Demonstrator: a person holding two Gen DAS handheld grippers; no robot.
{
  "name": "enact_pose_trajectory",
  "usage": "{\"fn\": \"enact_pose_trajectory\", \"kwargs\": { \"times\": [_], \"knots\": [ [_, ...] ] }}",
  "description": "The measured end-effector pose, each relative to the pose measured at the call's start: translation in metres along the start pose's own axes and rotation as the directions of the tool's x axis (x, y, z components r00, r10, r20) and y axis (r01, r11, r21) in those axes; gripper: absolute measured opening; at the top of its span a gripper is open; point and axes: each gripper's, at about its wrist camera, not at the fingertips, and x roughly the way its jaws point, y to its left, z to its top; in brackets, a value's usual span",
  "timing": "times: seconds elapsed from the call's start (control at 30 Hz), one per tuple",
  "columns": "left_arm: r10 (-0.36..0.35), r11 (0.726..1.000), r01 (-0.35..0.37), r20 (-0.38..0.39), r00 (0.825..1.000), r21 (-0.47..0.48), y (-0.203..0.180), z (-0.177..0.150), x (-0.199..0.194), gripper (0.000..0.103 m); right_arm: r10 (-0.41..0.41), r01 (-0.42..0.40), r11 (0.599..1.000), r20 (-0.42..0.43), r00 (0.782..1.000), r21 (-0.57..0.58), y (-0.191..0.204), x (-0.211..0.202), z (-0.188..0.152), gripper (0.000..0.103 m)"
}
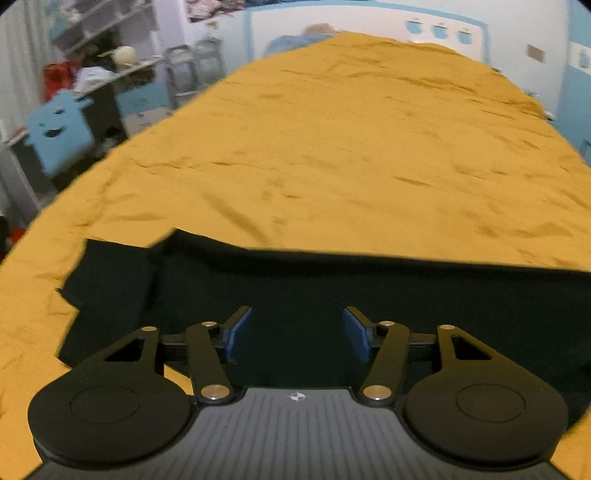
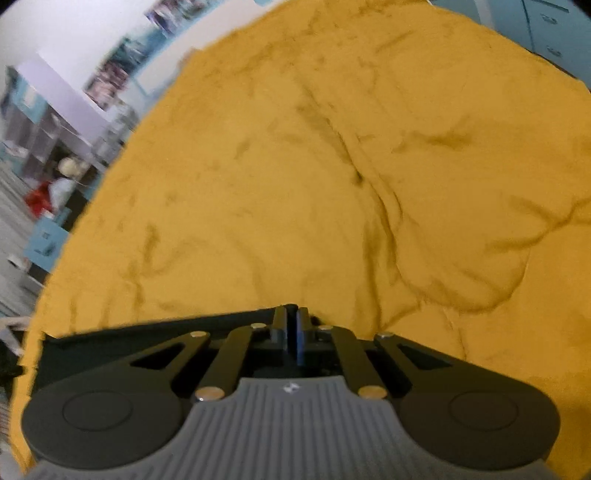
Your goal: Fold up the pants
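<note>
Black pants point(image 1: 332, 280) lie flat on a mustard-yellow bed cover point(image 1: 332, 147), at the near edge in the left wrist view. My left gripper point(image 1: 297, 328) is open just above the pants, blue pads apart, holding nothing. In the right wrist view my right gripper point(image 2: 294, 325) is shut, its fingers pinched together at the far edge of the black pants point(image 2: 147, 336), which spread to the left under it. The fabric between the pads is hard to see.
The yellow cover point(image 2: 332, 184) is wrinkled and stretches far ahead. Left of the bed stand shelves with clutter point(image 1: 103, 70) and a blue box with a face point(image 1: 59, 129). A white and blue wall point(image 1: 369, 29) lies beyond the bed.
</note>
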Motion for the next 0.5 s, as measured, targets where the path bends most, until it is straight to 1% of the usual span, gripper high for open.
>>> {"fn": "enact_pose_trajectory", "kwargs": {
  "times": [0.03, 0.07, 0.1, 0.13, 0.17, 0.23, 0.3, 0.37, 0.43, 0.5],
  "knots": [
    [-0.025, 1.0, 0.025, 0.003, 1.0, 0.007, -0.005, -0.004, -0.005, 0.063, -0.007, 0.007, 1.0, 0.008, 1.0, 0.006, 0.001, -0.002, -0.001, 0.005],
    [-0.058, 0.998, 0.058, 0.002, 0.998, 0.011, -0.011, -0.008, -0.011, 0.06, -0.013, 0.013, 1.0, 0.022, 1.0, 0.001, 0.003, -0.008, -0.002, 0.011],
    [-0.088, 0.996, 0.088, 0.002, 0.996, 0.014, -0.015, -0.011, -0.016, 0.057, -0.028, 0.029, 0.999, 0.042, 0.999, -0.025, 0.008, -0.016, -0.005, 0.012],
    [-0.12, 0.993, 0.12, 0.004, 0.993, 0.014, -0.02, -0.016, -0.022, 0.057, -0.046, 0.051, 0.997, 0.064, 0.997, -0.066, 0.014, -0.027, -0.009, 0.016],
    [-0.151, 0.988, 0.151, 0.007, 0.988, 0.015, -0.026, -0.021, -0.028, 0.057, -0.059, 0.067, 0.992, 0.082, 0.995, -0.103, 0.019, -0.035, -0.013, 0.022],
    [-0.22, 0.975, 0.22, 0.017, 0.975, 0.024, -0.04, -0.031, -0.04, 0.057, -0.058, 0.073, 0.984, 0.096, 0.994, -0.162, 0.031, -0.059, -0.028, 0.027],
    [-0.296, 0.954, 0.295, 0.008, 0.955, 0.045, -0.06, -0.043, -0.048, 0.057, -0.048, 0.064, 0.977, 0.087, 0.995, -0.203, 0.041, -0.079, -0.044, 0.028],
    [-0.359, 0.931, 0.359, -0.005, 0.933, 0.07, -0.081, -0.055, -0.053, 0.057, -0.041, 0.057, 0.97, 0.071, 0.997, -0.238, 0.048, -0.094, -0.063, 0.033],
    [-0.402, 0.912, 0.401, -0.01, 0.916, 0.086, -0.099, -0.064, -0.054, 0.057, -0.043, 0.058, 0.962, 0.059, 0.997, -0.266, 0.053, -0.106, -0.079, 0.035],
    [-0.442, 0.892, 0.443, -0.028, 0.896, 0.087, -0.116, -0.072, -0.05, 0.059, -0.069, 0.083, 0.956, 0.062, 0.996, -0.281, 0.056, -0.114, -0.095, 0.04]
  ]
}}
